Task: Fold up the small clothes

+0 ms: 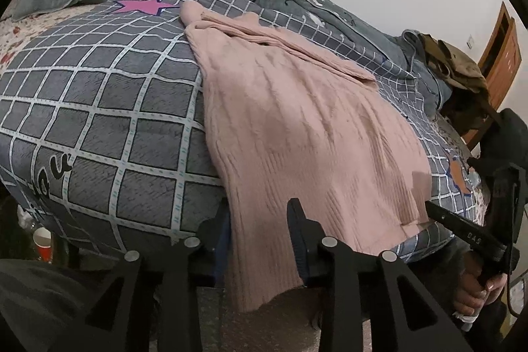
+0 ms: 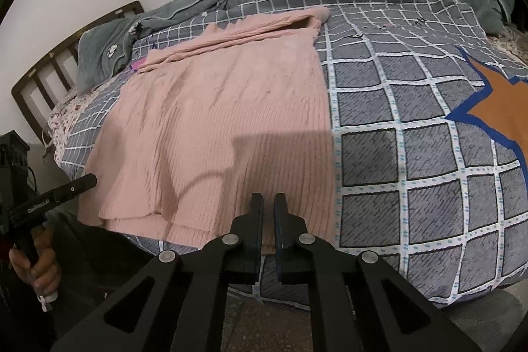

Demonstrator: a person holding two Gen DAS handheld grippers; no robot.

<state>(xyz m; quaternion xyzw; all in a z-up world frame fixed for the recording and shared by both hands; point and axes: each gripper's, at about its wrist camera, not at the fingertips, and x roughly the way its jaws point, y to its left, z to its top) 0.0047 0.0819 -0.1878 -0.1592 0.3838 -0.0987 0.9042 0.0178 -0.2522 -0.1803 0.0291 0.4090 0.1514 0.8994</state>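
Pink ribbed knit sweater (image 2: 224, 121) lies just ahead of both claws; left gripper (image 1: 257, 233) spread astride its hem, right gripper (image 2: 269, 213) nearly pressed together, empty; pinch both hem corners evenly.

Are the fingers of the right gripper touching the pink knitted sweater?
Cannot tell. In the right wrist view the right gripper overlaps the pink knitted sweater's hem, but contact is unclear.
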